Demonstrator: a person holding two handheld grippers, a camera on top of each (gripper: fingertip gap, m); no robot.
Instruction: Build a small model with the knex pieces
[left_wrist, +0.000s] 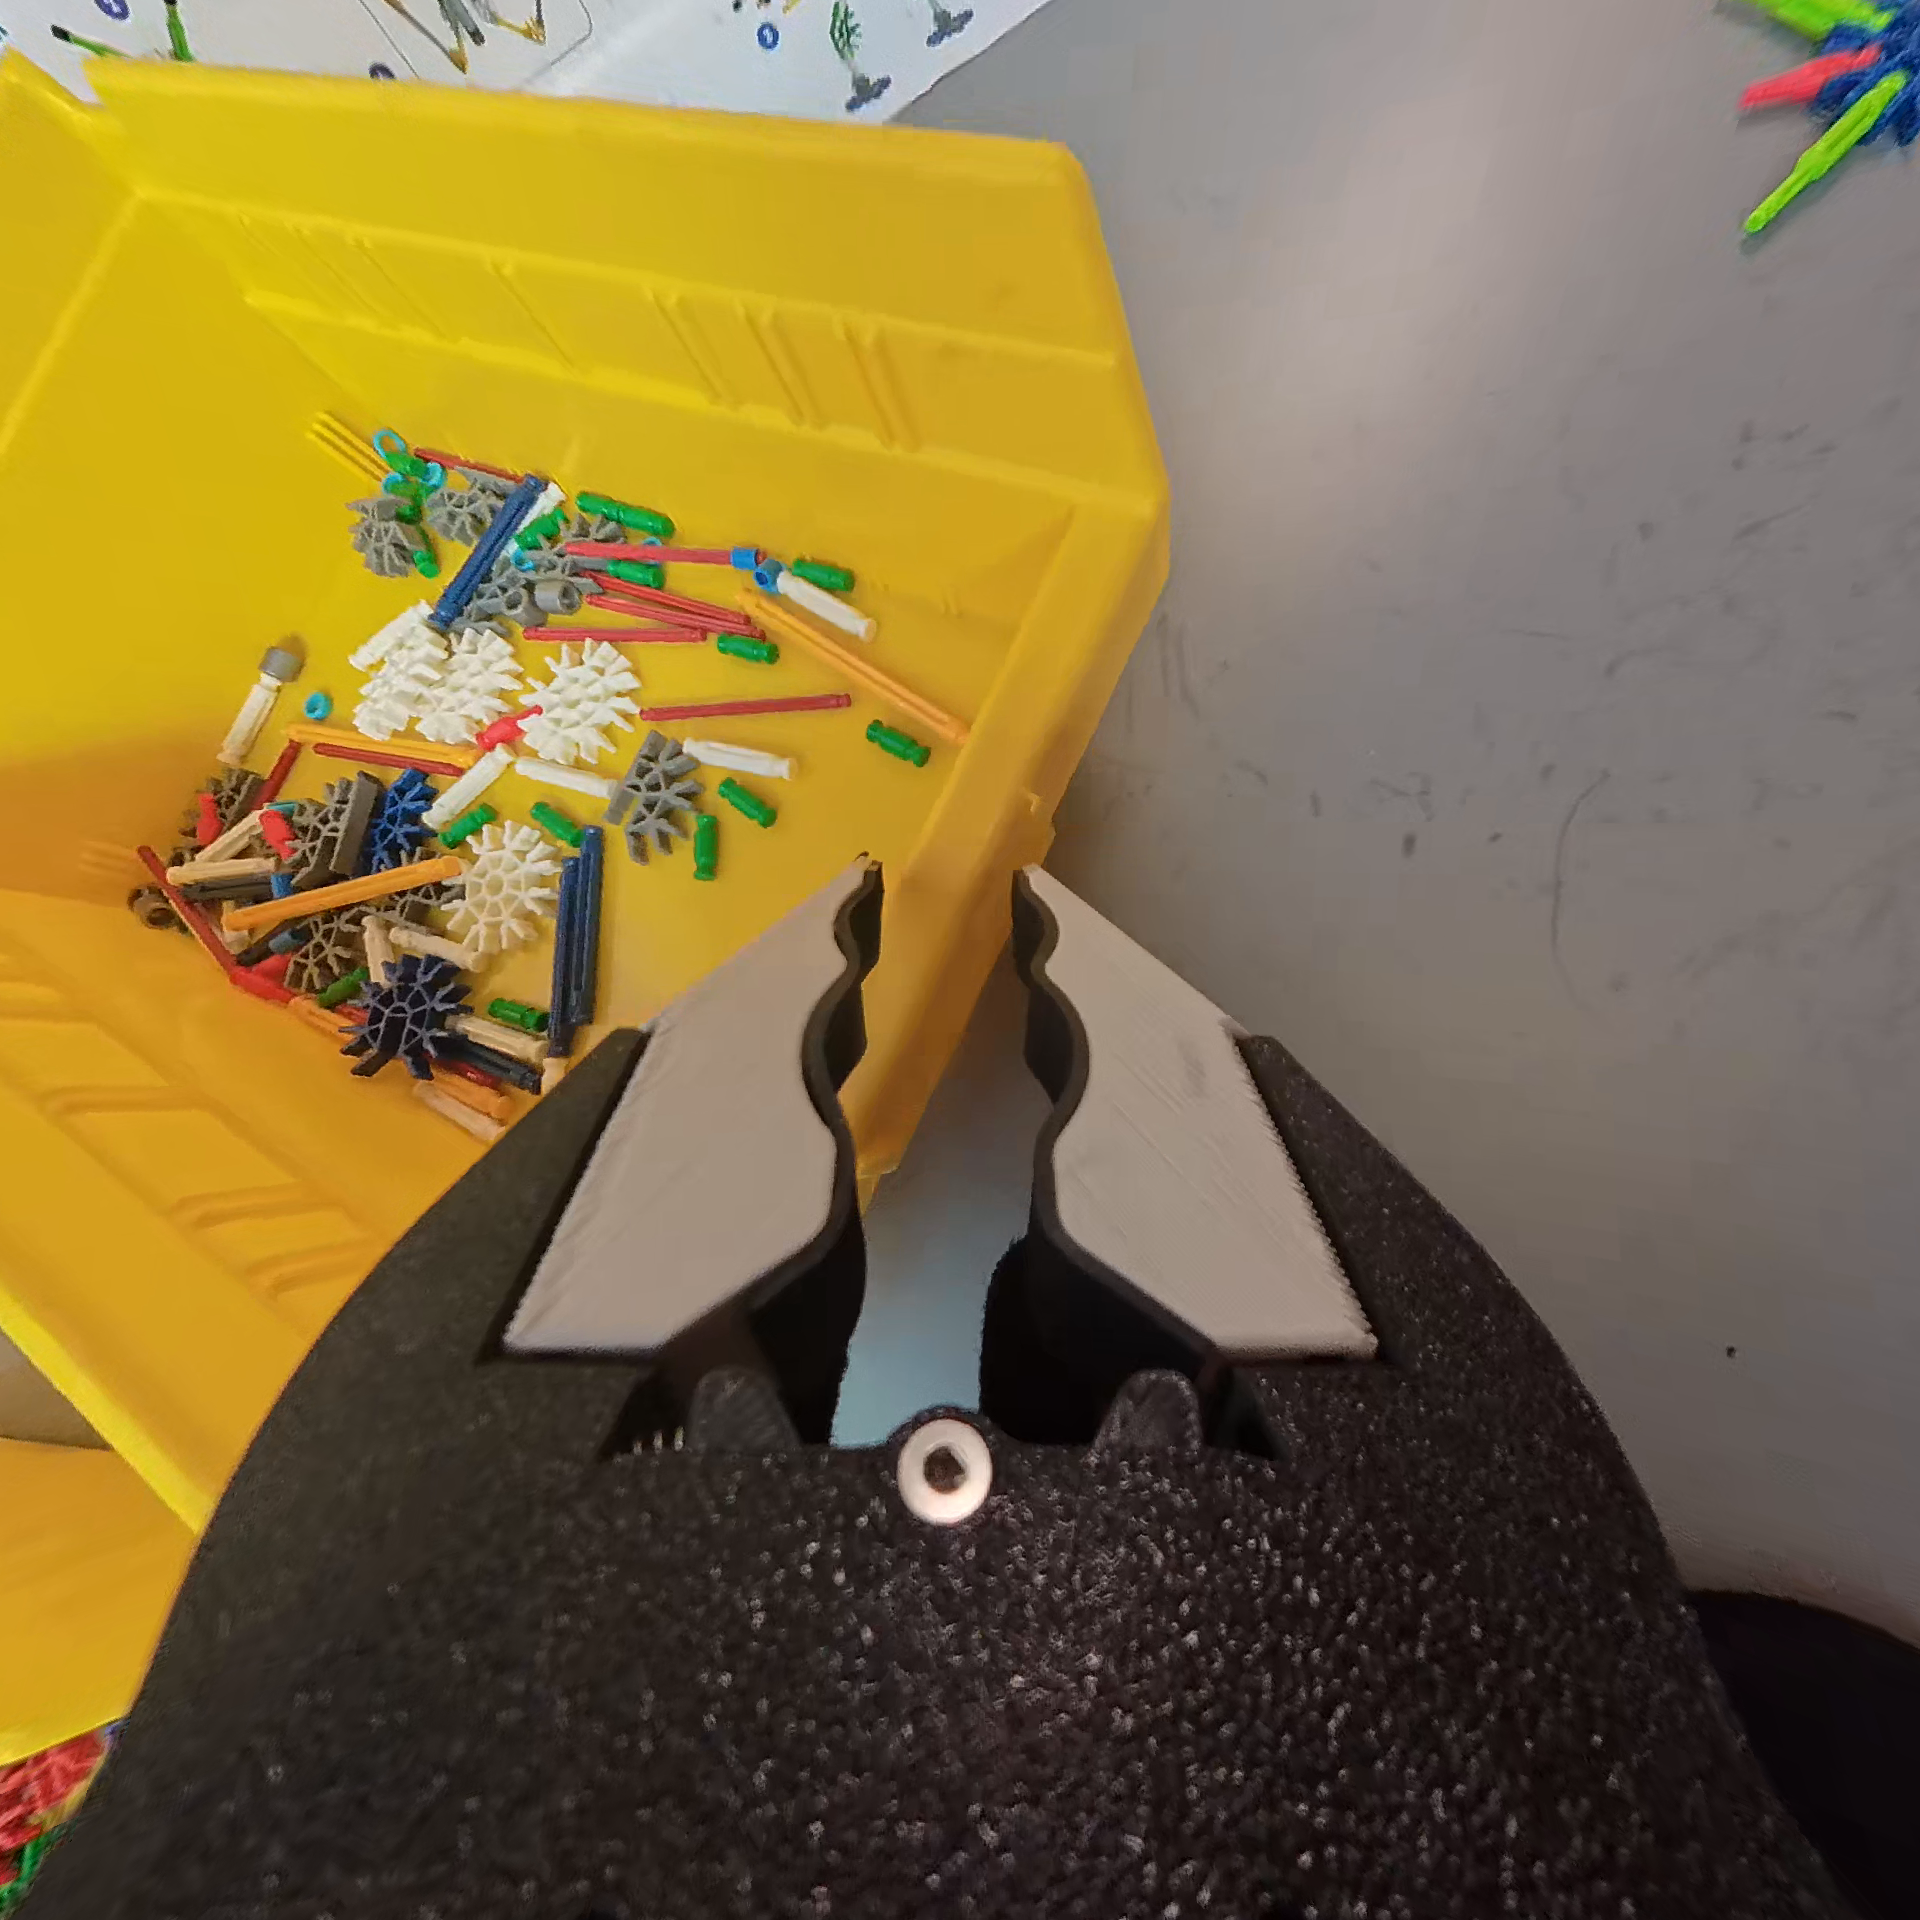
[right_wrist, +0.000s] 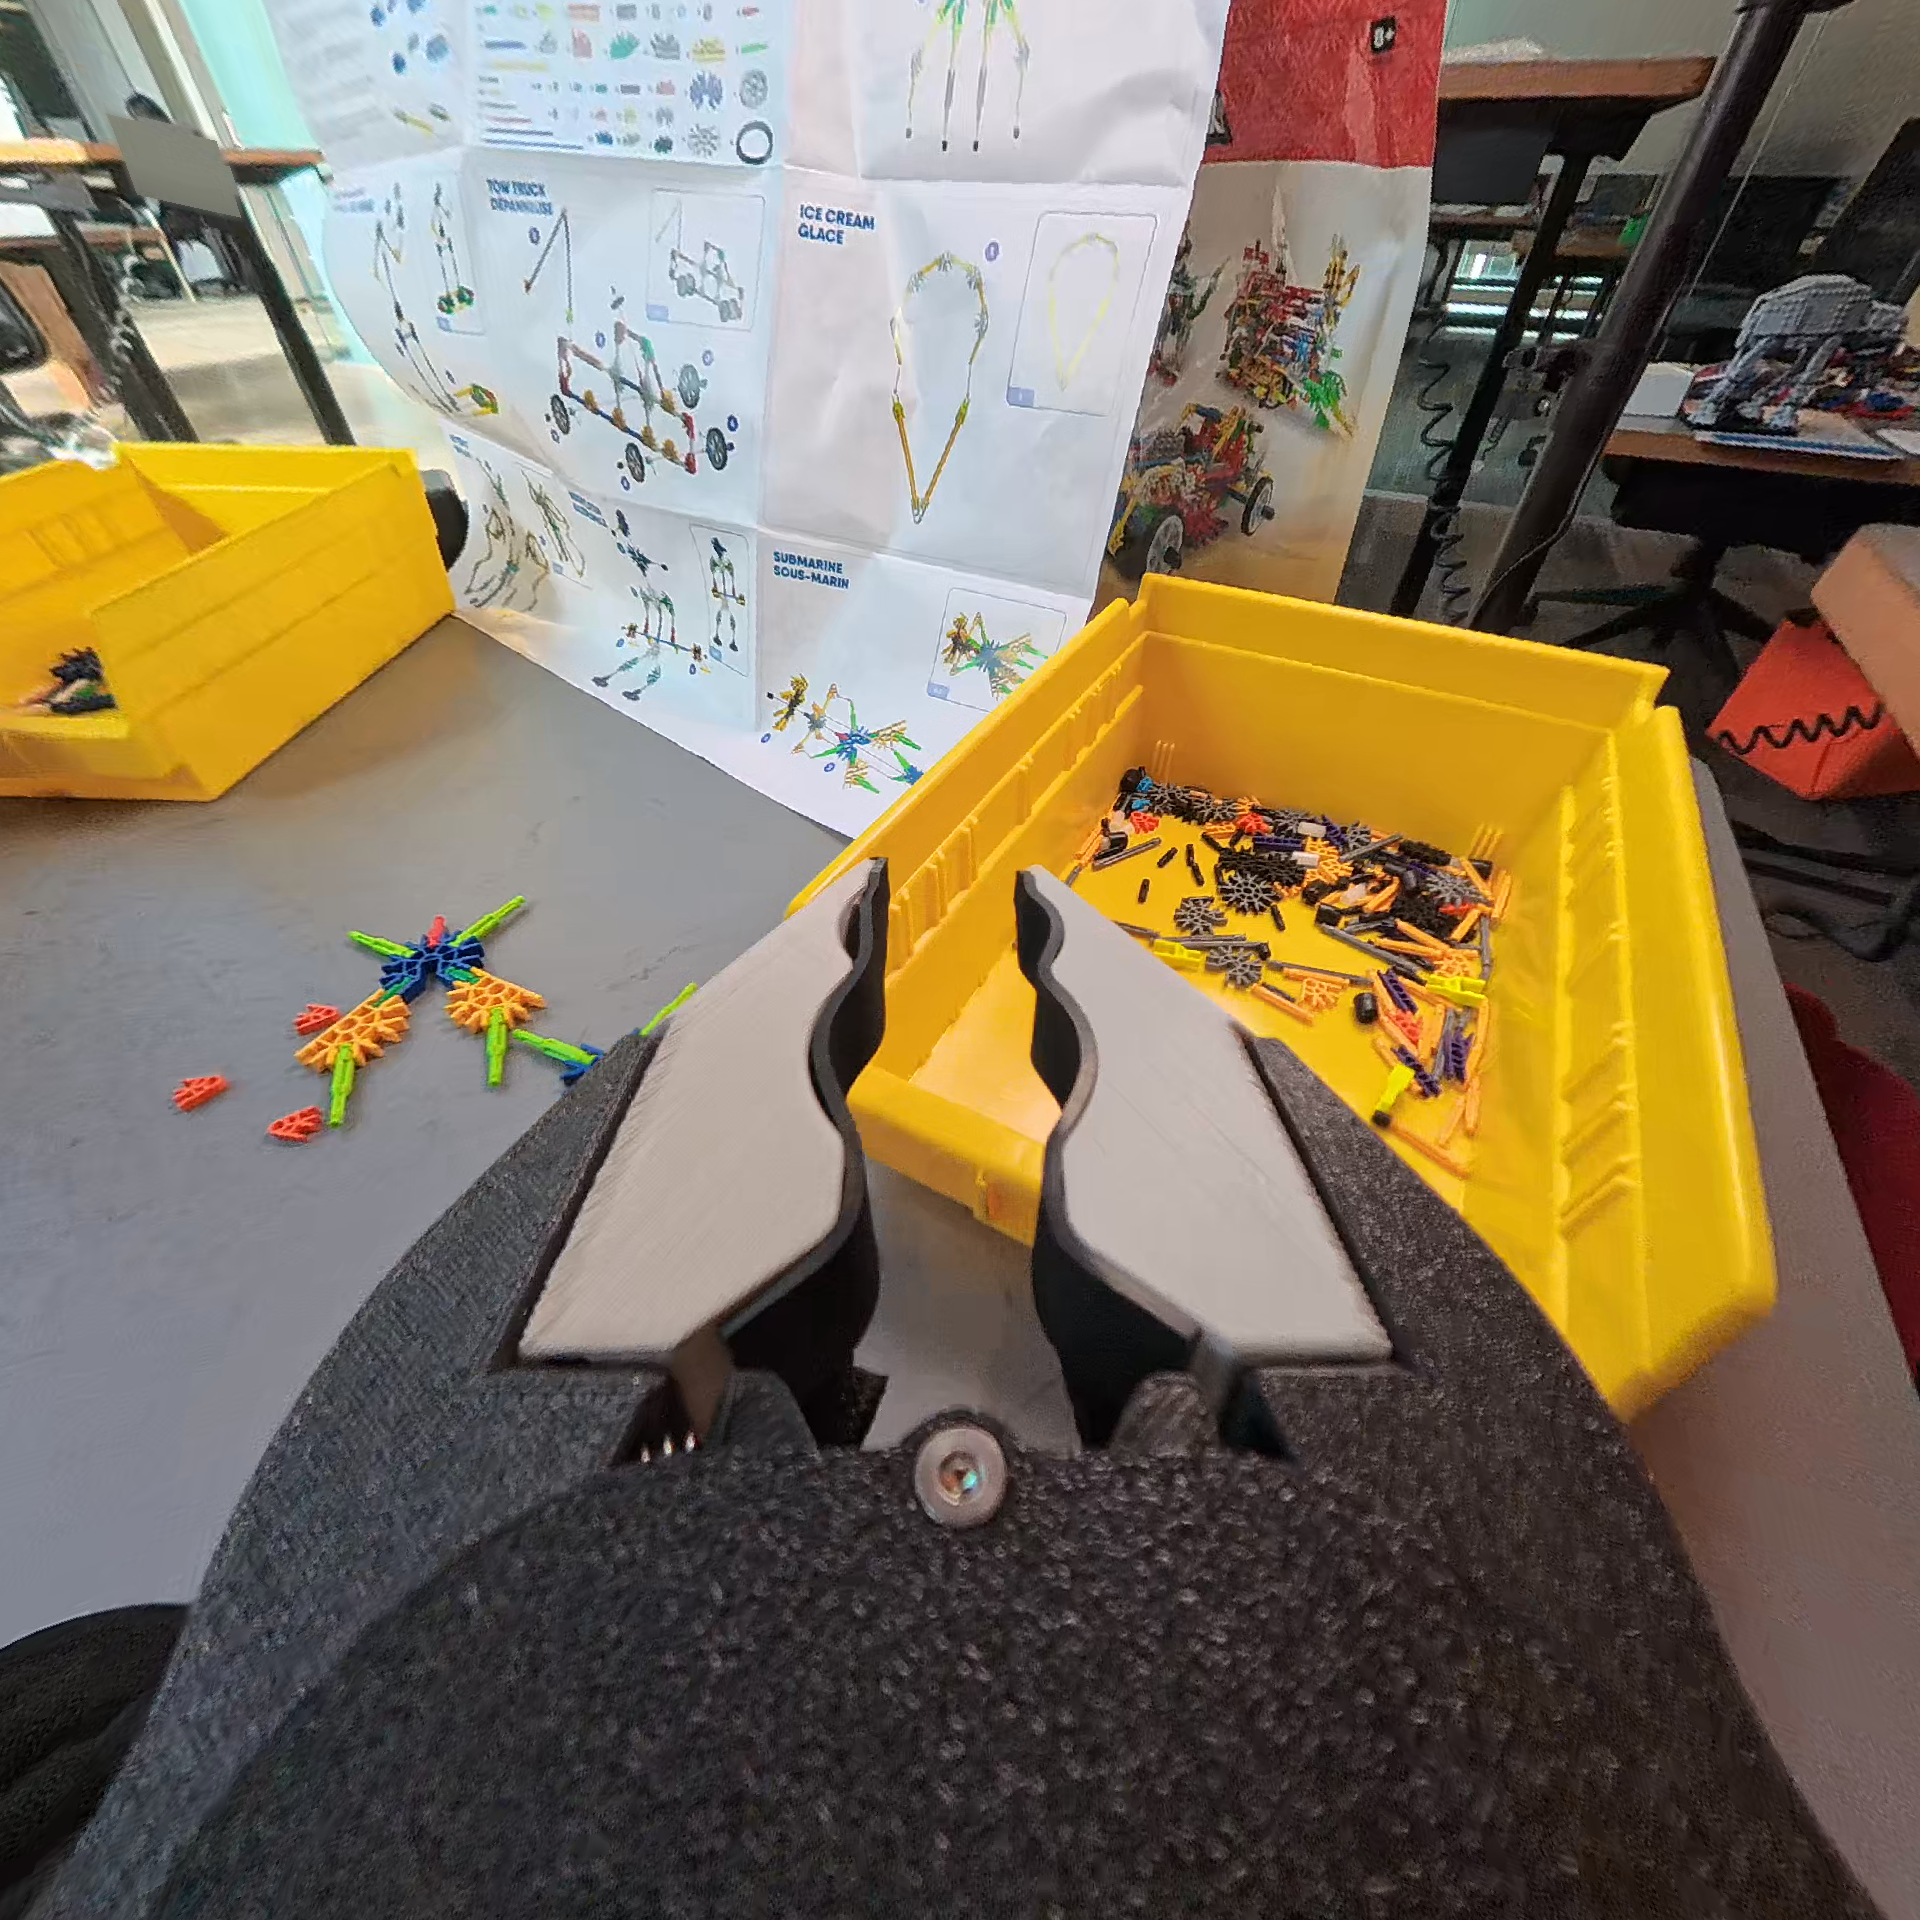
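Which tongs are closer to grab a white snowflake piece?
Probably left. The left tongs hang open at the rim of the bin holding white snowflake pieces. The right tongs face a bin showing none.

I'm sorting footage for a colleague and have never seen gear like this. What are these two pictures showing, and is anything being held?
Each picture comes from a camera mounted on a hand-held two-finger gripper, looking forward along its grey fingers; a person carries one in each hand. In the left wrist view, the left gripper is open and empty, at the rim of a yellow bin holding loose rods and snowflake-shaped connectors in many colours. In the right wrist view, the right gripper is also open and empty, over the near corner of another yellow bin with mostly black and orange pieces. On the grey table lies a small assembled model in blue, orange and green. A large instruction sheet stands behind.
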